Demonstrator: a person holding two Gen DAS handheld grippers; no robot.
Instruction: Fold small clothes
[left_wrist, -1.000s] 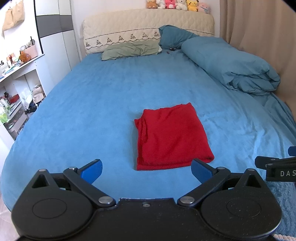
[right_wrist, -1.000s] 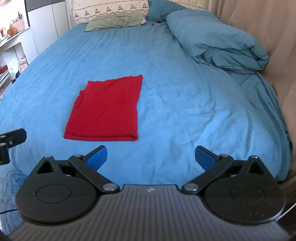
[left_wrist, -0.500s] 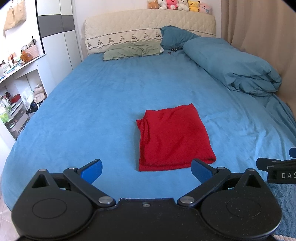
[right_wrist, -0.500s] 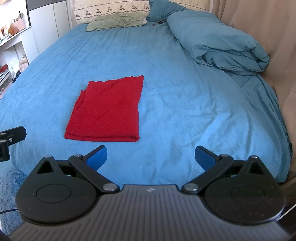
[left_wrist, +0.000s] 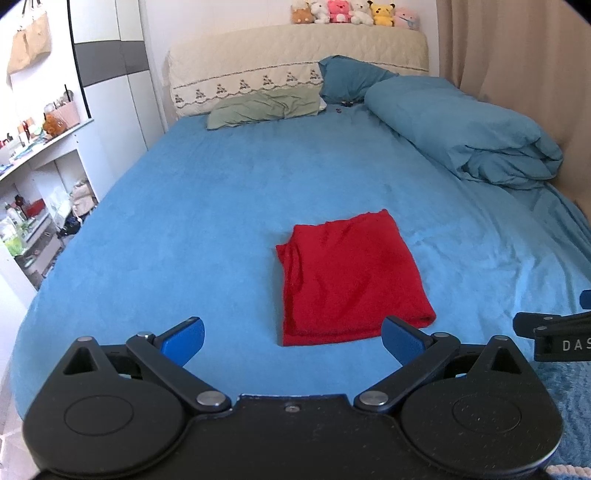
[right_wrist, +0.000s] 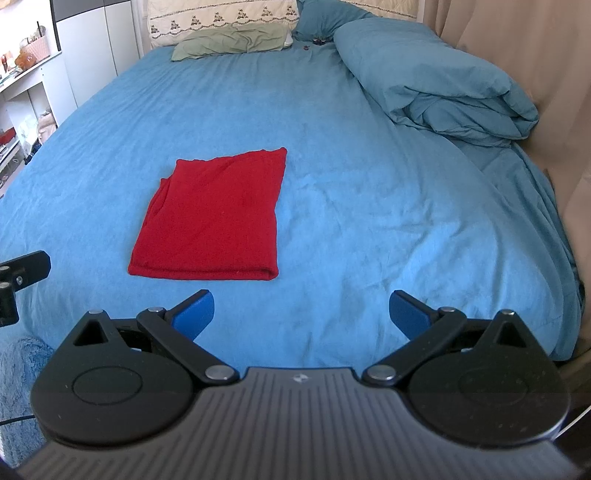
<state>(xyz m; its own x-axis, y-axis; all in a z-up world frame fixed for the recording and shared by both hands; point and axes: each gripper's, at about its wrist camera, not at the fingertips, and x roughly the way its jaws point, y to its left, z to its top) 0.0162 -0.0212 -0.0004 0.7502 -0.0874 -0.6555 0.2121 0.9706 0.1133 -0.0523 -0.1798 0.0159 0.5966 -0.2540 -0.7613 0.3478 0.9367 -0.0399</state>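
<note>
Fingers of both grippers spread wide, empty, near folded red cloth

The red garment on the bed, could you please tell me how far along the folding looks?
Done: the red garment lies flat on the blue bed as a neat folded rectangle. In hand: nothing; the left gripper and right gripper are both open and clear of it. Left: no other clothes are visible to fold.
</note>
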